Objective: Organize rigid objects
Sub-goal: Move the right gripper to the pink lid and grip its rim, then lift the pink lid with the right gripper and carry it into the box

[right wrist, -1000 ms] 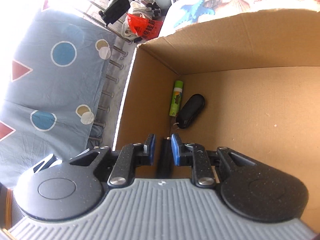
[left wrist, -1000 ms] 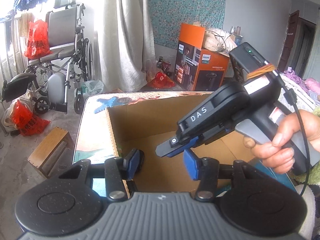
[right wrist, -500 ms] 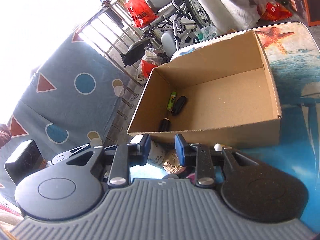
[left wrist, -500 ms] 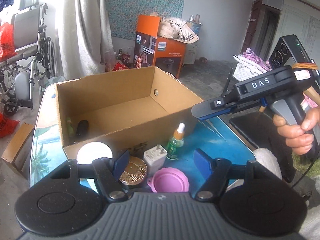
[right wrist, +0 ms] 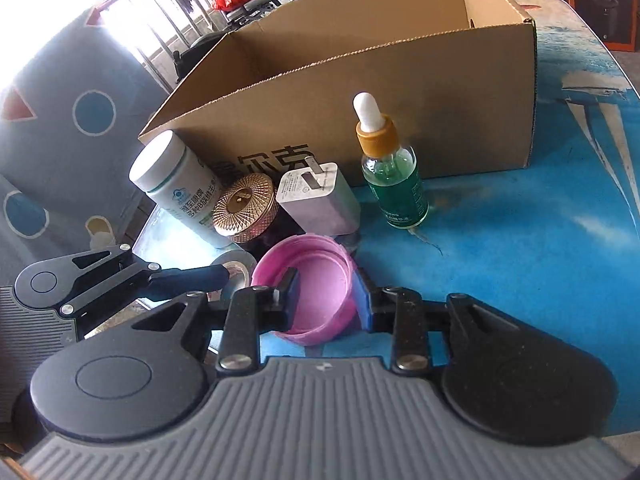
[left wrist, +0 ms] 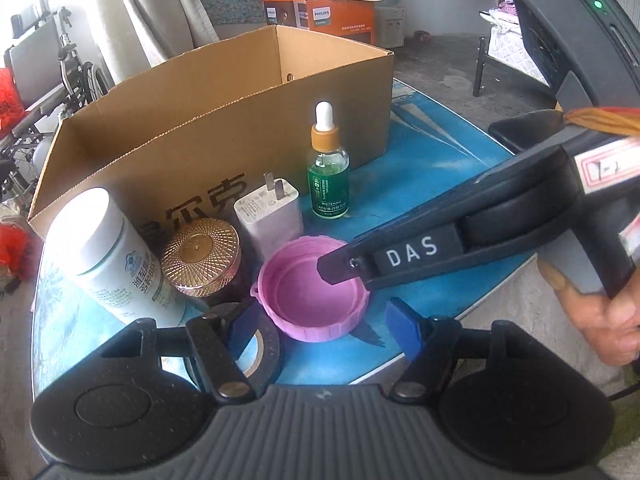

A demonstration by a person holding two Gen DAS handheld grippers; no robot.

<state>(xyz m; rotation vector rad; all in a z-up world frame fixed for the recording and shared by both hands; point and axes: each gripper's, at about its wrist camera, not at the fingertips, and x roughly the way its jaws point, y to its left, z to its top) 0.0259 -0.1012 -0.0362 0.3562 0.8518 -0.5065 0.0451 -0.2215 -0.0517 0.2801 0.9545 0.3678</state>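
Observation:
A pink plastic lid [left wrist: 316,288] [right wrist: 316,280] lies open side up on the blue table in front of a cardboard box [left wrist: 192,136] [right wrist: 360,64]. My right gripper [right wrist: 326,294] is open with its fingers either side of the lid's near rim. My left gripper [left wrist: 326,324] is open and empty just short of the lid. Behind the lid stand a white bottle [left wrist: 108,256], a gold-lidded jar [left wrist: 202,252], a white charger [left wrist: 272,216] and a green dropper bottle [left wrist: 328,176].
A roll of tape [right wrist: 236,266] lies left of the lid. The blue table [right wrist: 520,240] extends right of the objects. A wheelchair [left wrist: 36,64] and an orange box [left wrist: 320,12] stand beyond the table.
Both grippers have pulled back from the box and come down low in front of it. The right gripper's jaws have opened wider and now straddle the pink lid.

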